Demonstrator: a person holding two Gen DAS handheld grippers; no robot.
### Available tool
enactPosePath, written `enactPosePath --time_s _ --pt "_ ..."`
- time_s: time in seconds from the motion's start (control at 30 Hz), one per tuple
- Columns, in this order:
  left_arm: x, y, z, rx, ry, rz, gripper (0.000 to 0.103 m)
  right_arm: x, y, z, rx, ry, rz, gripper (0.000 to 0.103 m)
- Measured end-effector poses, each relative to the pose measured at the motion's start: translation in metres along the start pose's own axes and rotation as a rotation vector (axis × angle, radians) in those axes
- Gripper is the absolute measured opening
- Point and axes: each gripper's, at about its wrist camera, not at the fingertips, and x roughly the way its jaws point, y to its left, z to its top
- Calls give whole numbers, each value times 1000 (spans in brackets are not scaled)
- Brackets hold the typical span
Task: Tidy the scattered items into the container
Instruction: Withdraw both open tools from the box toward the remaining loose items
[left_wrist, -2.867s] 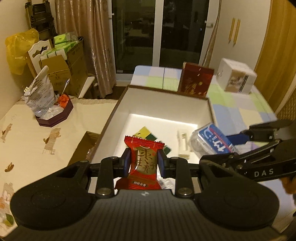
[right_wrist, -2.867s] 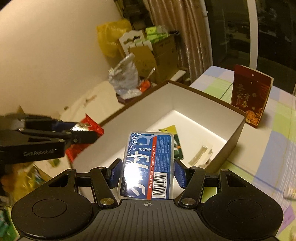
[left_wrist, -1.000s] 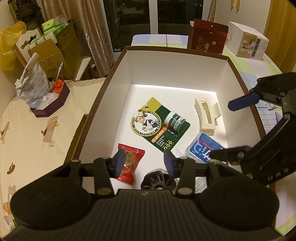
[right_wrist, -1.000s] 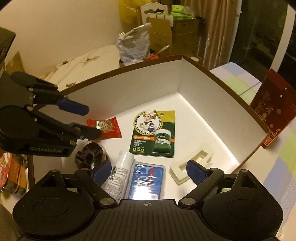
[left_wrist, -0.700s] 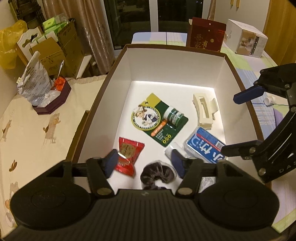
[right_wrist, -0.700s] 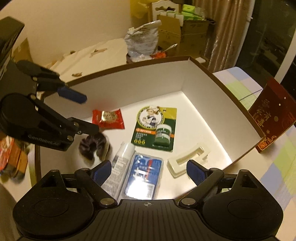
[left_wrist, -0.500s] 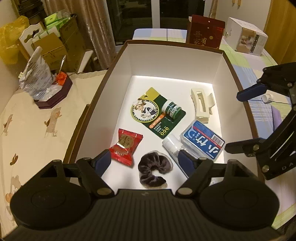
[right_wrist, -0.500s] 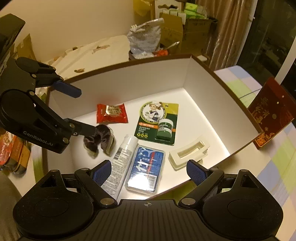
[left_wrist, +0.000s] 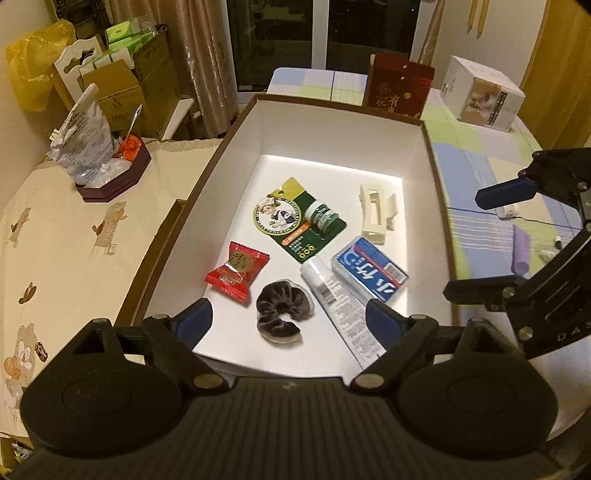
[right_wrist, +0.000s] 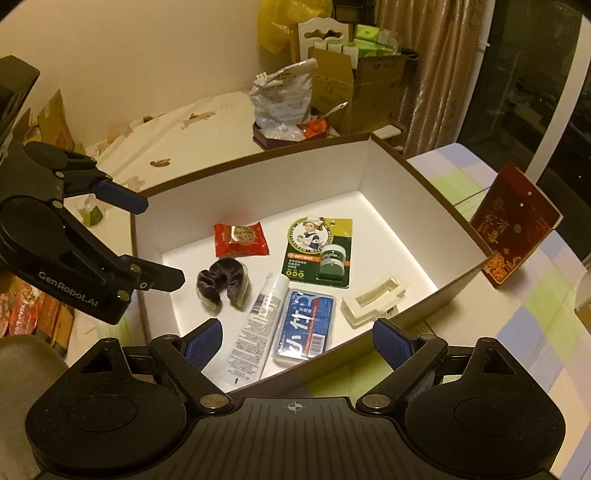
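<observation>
**Both grippers empty above the box**

I had the left gripper (left_wrist: 286, 323) spread wide and holding nothing over the near end of the container (left_wrist: 430, 155); the right gripper (right_wrist: 297, 338) was equally wide and empty at its near right corner. Inside lay the red candy (left_wrist: 236, 273), dark scrunchie (left_wrist: 282, 312), white tube (left_wrist: 338, 306), blue floss box (left_wrist: 369, 273), green card (left_wrist: 299, 219) and cream clip (left_wrist: 376, 212). A purple item (left_wrist: 520, 249) and small bits sat on the table past the right rim; I judged those next, and best approached by lifting clear of the wall first; jaws kept wide until squarely astride.
</observation>
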Motion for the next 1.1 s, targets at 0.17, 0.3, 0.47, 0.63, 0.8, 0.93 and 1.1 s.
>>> enactPosePath --time_s 0.17,0.3,0.47,0.63,0.8,0.93,1.1 --pt "-23 -8 -8 -7 -10 5 90 -20 4 -8 54 -38 -24 103" --pt "-40 -15 -18 -18 -13 10 93 -37 9 -13 81 -63 -21 103" --pt "-56 -22 -37 -31 -20 27 96 -56 19 -21 114 -83 -24 103" --pt "-74 -30 -51 -40 -25 27 96 -72 29 -33 137 -96 -31 103" --pt "-94 -40 -59 -23 -48 36 96 -88 36 -43 164 -111 -35 103" --pt "-105 -49 -65 -20 -58 24 96 -100 44 -51 168 -117 -38 103" --pt "-117 -60 -70 -19 -71 18 96 -115 52 -60 170 -134 -46 103"
